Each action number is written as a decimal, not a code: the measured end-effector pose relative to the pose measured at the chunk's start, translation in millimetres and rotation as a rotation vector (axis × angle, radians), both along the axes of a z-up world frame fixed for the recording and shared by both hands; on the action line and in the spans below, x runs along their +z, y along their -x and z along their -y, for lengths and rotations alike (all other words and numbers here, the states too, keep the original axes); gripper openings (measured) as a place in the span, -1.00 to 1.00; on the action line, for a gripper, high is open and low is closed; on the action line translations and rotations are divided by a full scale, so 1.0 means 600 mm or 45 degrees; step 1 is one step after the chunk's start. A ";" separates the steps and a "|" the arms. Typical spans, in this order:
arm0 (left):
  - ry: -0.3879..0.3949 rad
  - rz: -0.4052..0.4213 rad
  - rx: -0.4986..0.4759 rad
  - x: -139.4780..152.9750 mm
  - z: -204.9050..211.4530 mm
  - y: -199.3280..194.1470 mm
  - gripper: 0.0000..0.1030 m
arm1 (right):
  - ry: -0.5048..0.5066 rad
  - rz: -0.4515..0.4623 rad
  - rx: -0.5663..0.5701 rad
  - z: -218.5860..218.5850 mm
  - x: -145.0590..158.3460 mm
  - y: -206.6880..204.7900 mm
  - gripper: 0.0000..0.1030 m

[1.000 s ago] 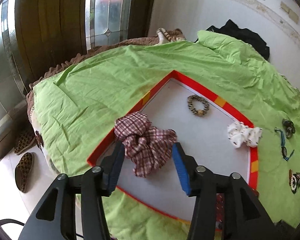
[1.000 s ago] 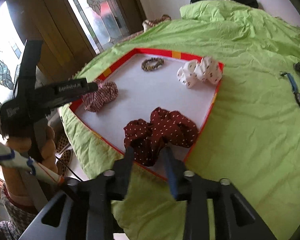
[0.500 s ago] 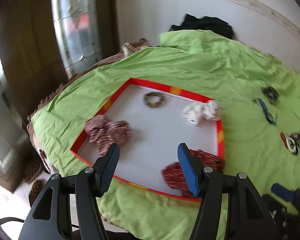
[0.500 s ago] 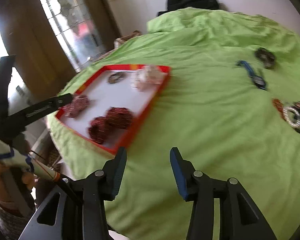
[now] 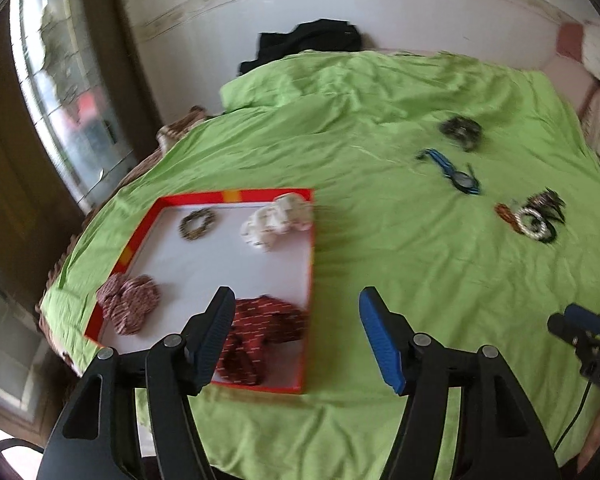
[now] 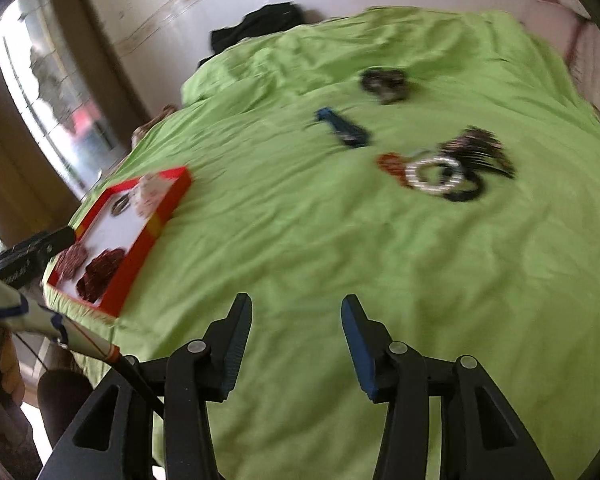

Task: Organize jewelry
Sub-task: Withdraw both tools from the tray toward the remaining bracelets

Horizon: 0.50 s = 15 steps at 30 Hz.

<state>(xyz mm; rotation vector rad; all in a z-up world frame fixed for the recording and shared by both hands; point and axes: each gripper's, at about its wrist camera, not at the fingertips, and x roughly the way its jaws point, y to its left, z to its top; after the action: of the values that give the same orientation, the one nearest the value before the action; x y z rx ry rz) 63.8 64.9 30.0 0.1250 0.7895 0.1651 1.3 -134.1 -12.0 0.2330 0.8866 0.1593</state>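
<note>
Tray (image 5: pixel 310 264): sat at the left on the green sheet (image 5: pixel 400 264), holding your checked scrunchie (image 5: pixel 129 307), bead bracelet (image 5: pixel 197 222), white scrunchie (image 5: pixel 275 220) and dark red scrunchie (image 5: pixel 260 332).
Left gripper (image 5: pixel 296 334): you held it above the tray's right edge, jaws apart and widening, nothing between them.
Right gripper (image 6: pixel 296 342): you kept it over bare sheet, jaws apart, nothing gripped.
Loose jewelry: blue watch (image 5: pixel 452 170), dark scrunchie (image 5: pixel 460 131) and a cluster of bracelets (image 5: pixel 534 218) lay at the right, well apart from the tray.
</note>
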 end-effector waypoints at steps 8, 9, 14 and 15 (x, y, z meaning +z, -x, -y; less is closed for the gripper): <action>-0.009 -0.057 -0.146 -0.006 0.083 -0.027 0.28 | -0.026 0.008 -0.150 0.108 -0.012 0.021 0.02; 0.004 -0.072 -0.176 -0.007 0.095 -0.034 0.28 | -0.027 0.004 -0.172 0.120 -0.014 0.022 0.02; 0.086 -0.129 -0.294 -0.017 0.138 -0.066 0.28 | -0.045 -0.010 -0.279 0.180 -0.023 0.024 0.02; 0.109 -0.141 -0.319 -0.020 0.147 -0.077 0.28 | -0.048 -0.010 -0.297 0.192 -0.024 0.024 0.02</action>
<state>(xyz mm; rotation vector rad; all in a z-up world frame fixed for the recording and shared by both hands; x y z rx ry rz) 109.7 -23.4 17.8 0.1515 0.8826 -0.1138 -12.9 -249.1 -26.3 0.3704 0.8576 -0.0414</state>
